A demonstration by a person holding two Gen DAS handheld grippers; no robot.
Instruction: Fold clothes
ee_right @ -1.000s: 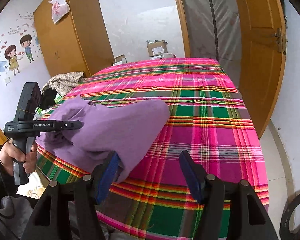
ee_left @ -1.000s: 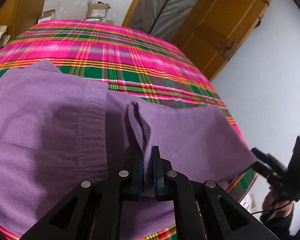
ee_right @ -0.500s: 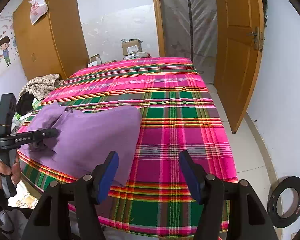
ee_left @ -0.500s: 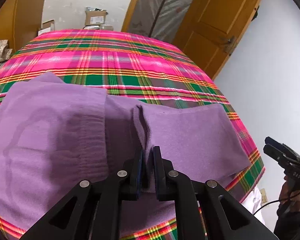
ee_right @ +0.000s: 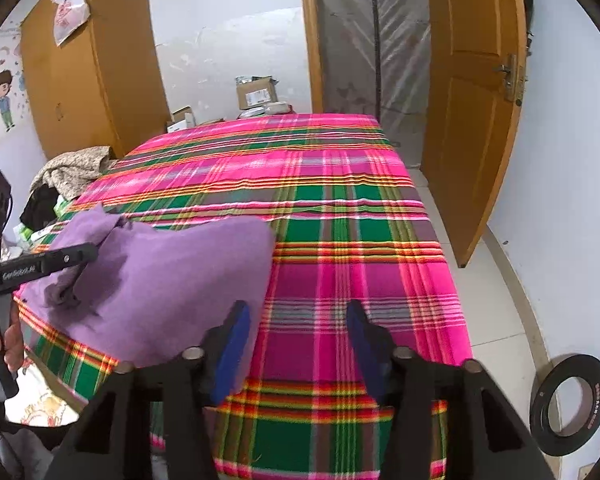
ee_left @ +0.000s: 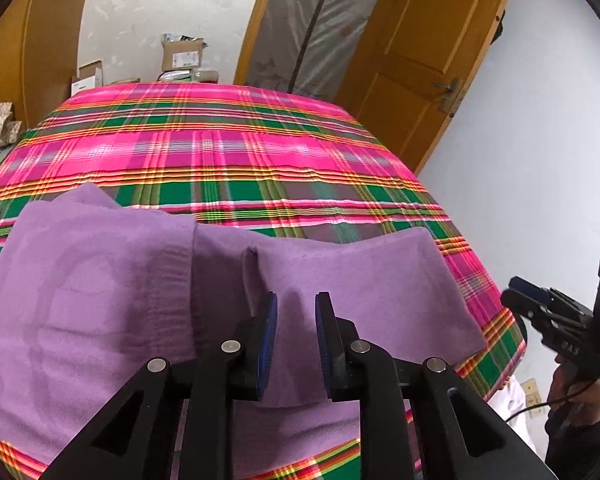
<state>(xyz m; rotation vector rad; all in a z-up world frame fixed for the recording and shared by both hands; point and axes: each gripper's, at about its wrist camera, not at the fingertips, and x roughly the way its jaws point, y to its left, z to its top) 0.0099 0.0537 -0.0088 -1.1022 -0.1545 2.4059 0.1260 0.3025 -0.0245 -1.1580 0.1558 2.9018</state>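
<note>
A purple fleece garment [ee_left: 108, 300] lies folded at the near edge of a bed with a pink and green plaid cover [ee_left: 220, 160]. My left gripper [ee_left: 296, 320] is open just above the garment's folded flap, with nothing between its blue pads. My right gripper [ee_right: 296, 332] is open and empty, off the bed's near right corner, with its left finger over the garment's right edge [ee_right: 172, 280]. The left gripper shows in the right wrist view [ee_right: 60, 258] above the cloth. The right gripper shows at the far right of the left wrist view [ee_left: 540, 312].
A wooden door [ee_right: 476, 112] stands open to the right of the bed. A wardrobe [ee_right: 88, 80] and a heap of clothes [ee_right: 72, 168] are on the left. Cardboard boxes [ee_right: 256, 92] sit beyond the far edge. A tape roll [ee_right: 568, 400] lies on the floor at right.
My left gripper has opened and let go of the purple flap, which now lies flat. My right gripper stayed open and drifted a little beside the bed's corner.
</note>
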